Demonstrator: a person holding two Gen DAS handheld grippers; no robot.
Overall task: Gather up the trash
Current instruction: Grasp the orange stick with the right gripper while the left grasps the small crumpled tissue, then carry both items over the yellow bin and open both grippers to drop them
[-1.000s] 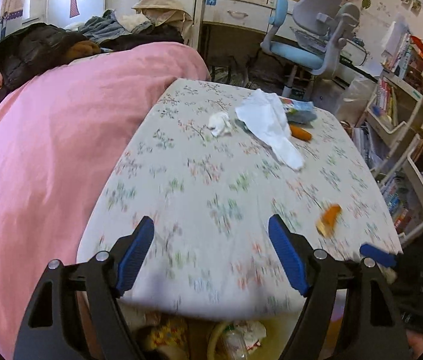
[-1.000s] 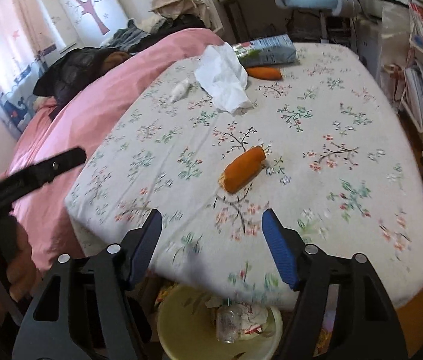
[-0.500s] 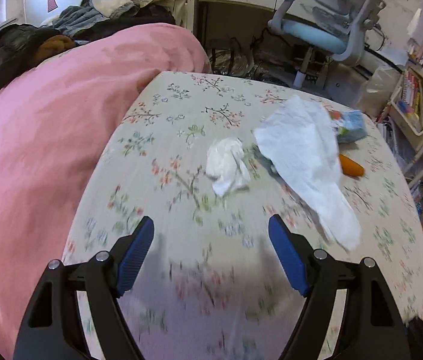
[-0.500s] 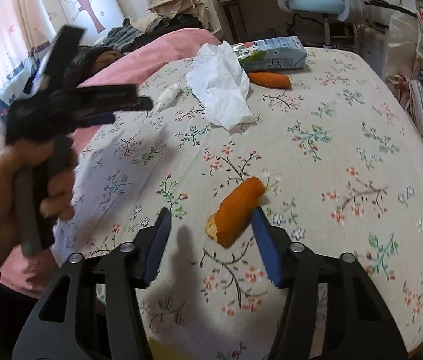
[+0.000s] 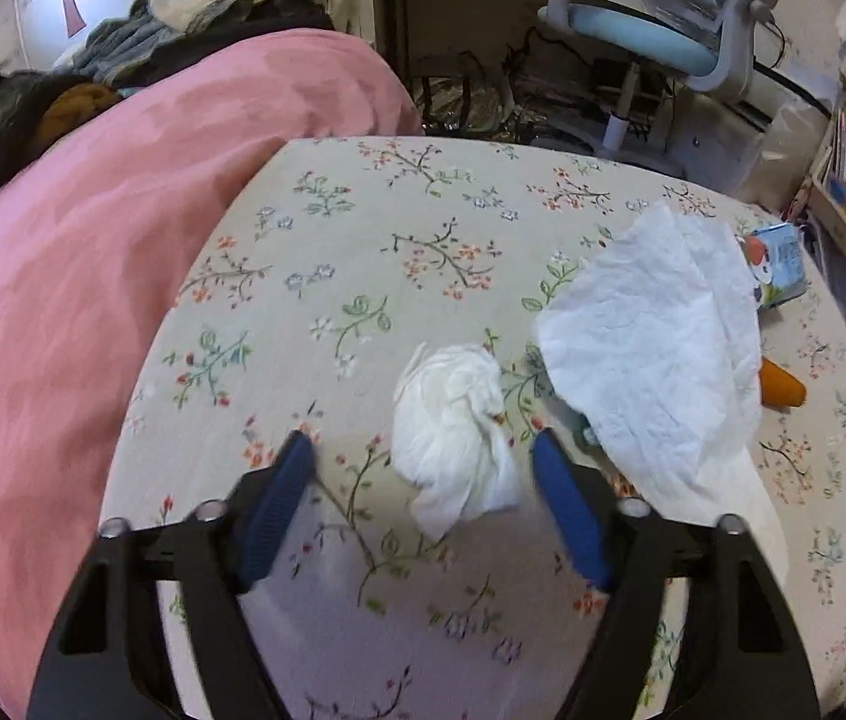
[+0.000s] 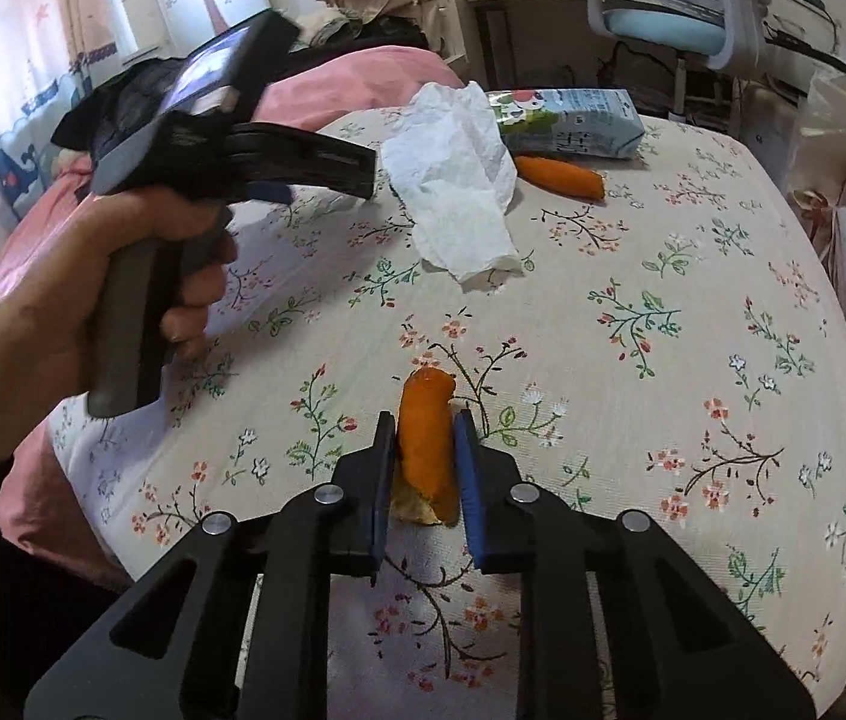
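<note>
My right gripper (image 6: 423, 462) closing on carrot stub (image 6: 426, 438); left gripper (image 5: 423, 480) closing around crumpled tissue (image 5: 453, 438), not yet gripping. Nothing binned; 5 items remain.

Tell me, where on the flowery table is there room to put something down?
The tablecloth's right side is bare, from the carton down to the near edge. Bare too is the far left corner beside the pink blanket. It is crowded around the flat tissue, crumpled tissue and far carrot.

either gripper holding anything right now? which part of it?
Right gripper, jaws closing, pinches the near carrot piece across its lower half. Left gripper, also closing, straddles the crumpled tissue without gripping it.
</note>
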